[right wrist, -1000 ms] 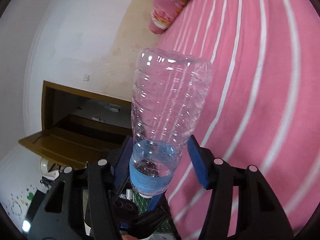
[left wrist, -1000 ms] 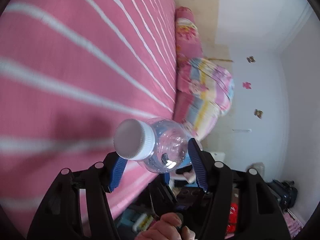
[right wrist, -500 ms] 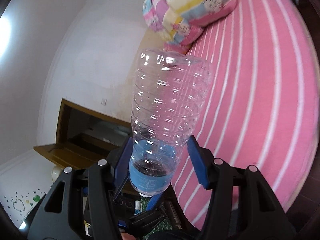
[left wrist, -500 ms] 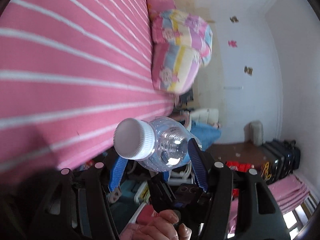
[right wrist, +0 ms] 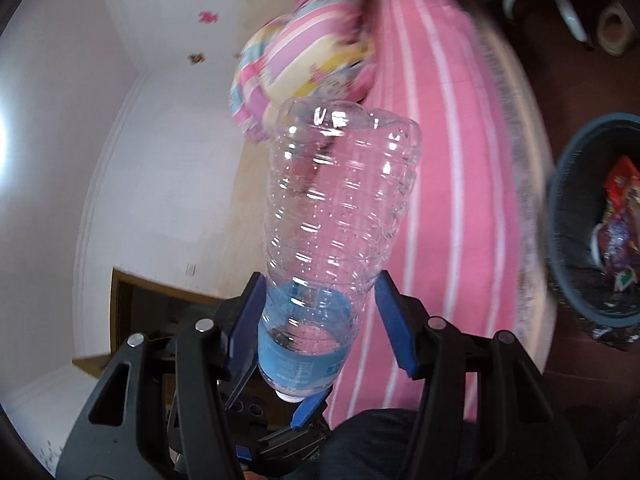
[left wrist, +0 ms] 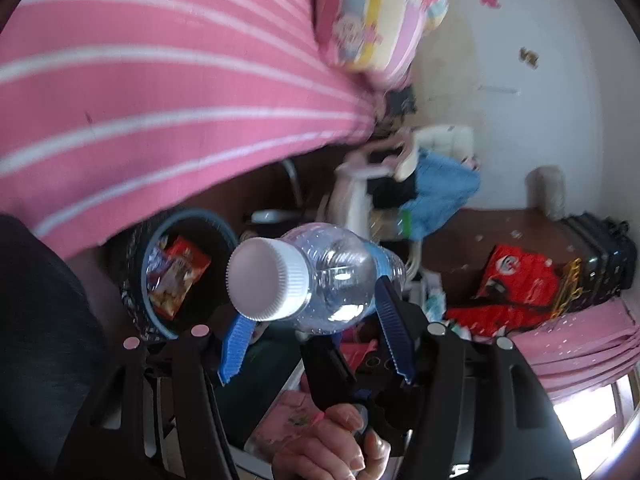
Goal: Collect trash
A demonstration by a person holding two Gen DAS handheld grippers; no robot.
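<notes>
Where the left wrist camera looks out along its fingers, the left gripper (left wrist: pixel 316 336) grips a clear plastic bottle with a white screw cap (left wrist: pixel 320 280), its ribbed blue pads (left wrist: pixel 394 336) pressed against the bottle's shoulder and the cap pointing back toward the lens. Below the jaws a person's hand (left wrist: pixel 336 448) clutches the black handle of the other tool. Just past the cap, on the dark floor, stands a round blue-rimmed waste bin (left wrist: pixel 160 240) lined with a black bag and holding crumpled red snack wrappers (left wrist: pixel 176 276). Above the bin hangs the edge of a pink bedsheet with white stripes (left wrist: pixel 140 92); a pastel patterned pillow (left wrist: pixel 380 16) lies at its far end. Farther right, a red plastic bag (left wrist: pixel 516 280) sits on the floor beside a black suitcase (left wrist: pixel 600 256), with a white wall behind.

From the right wrist camera, the right gripper (right wrist: pixel 320 328) is clamped on a second clear plastic bottle with a light blue label (right wrist: pixel 340 220), held neck-down with its ridged base pointing away from the lens. Beyond it runs the same striped sheet (right wrist: pixel 460 160), with the bin (right wrist: pixel 560 216) at the right edge.
</notes>
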